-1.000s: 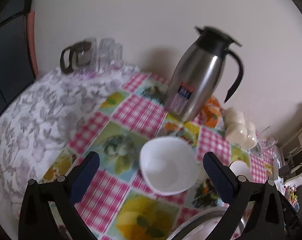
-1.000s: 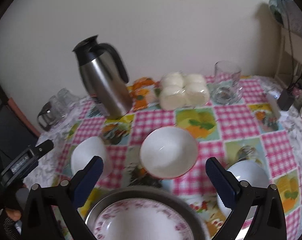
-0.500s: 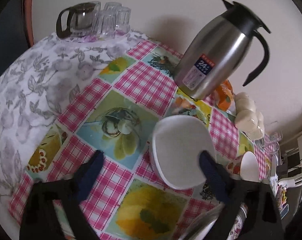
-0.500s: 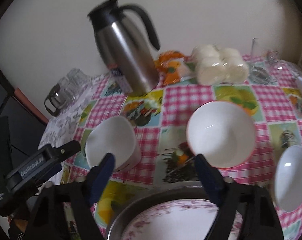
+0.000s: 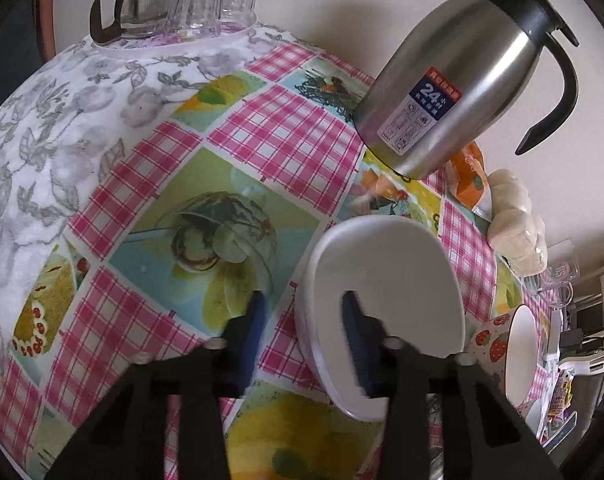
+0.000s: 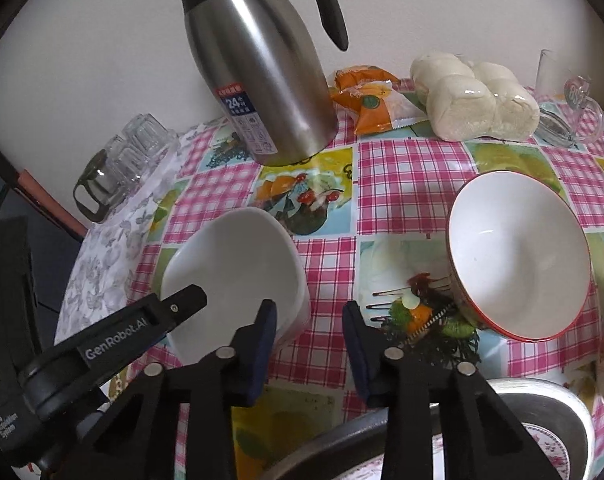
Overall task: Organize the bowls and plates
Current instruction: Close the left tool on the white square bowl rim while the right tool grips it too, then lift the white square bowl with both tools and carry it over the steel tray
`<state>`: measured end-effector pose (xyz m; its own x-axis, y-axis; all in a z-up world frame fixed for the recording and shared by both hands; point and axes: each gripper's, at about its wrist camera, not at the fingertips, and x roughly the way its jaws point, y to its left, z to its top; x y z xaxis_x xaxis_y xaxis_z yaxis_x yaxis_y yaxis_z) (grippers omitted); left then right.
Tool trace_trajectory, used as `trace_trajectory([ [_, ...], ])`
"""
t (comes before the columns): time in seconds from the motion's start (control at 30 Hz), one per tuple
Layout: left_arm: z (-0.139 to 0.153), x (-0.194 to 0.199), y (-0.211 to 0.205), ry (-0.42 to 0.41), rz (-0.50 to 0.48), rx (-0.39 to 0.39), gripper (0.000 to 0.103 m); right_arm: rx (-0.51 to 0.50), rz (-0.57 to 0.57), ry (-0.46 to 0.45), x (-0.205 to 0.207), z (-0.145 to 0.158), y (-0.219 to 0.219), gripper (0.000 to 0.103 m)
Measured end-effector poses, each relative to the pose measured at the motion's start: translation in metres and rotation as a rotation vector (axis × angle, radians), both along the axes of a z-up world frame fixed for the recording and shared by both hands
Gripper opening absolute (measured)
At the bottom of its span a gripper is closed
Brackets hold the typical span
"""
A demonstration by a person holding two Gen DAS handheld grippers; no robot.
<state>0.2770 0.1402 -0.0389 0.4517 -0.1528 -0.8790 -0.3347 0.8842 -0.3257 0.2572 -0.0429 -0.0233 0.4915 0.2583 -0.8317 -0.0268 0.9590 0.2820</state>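
The left claw (image 5: 302, 312) straddles the white bowl's (image 5: 386, 280) near rim, narrowed; the right claw (image 6: 308, 320) hangs part-open, empty.

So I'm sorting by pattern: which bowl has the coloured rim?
The right-hand bowl, edged with a thin red-orange rim. The plain white bowl at the left gripper has none.

Both wrist views look down close over the counter (image 5: 270, 128) toward the steel flask (image 5: 454, 92) — left from its left, right from its front; both share it.
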Motion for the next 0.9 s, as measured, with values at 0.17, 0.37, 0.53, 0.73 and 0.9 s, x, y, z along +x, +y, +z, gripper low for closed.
trace_trajectory([
  [0.17, -0.003, 0.0, -0.004, 0.001, -0.015, 0.011, 0.013, 0.012, 0.031, -0.002, 0.001, -0.001, 0.008, 0.019],
  [0.37, -0.002, -0.005, -0.003, 0.018, -0.024, 0.036, 0.011, 0.027, 0.04, 0.009, 0.001, -0.003, 0.009, 0.017],
  [0.53, -0.001, -0.013, 0.004, 0.037, -0.016, 0.028, 0.007, 0.014, 0.05, 0.046, 0.001, -0.011, 0.011, 0.017],
  [0.73, 0.0, -0.019, 0.004, 0.047, -0.024, 0.043, 0.007, -0.024, 0.103, 0.06, -0.004, -0.012, 0.023, 0.017],
  [0.9, 0.006, -0.025, 0.003, 0.043, -0.042, 0.073, 0.007, 0.002, 0.114, 0.074, -0.008, -0.013, 0.021, 0.017],
])
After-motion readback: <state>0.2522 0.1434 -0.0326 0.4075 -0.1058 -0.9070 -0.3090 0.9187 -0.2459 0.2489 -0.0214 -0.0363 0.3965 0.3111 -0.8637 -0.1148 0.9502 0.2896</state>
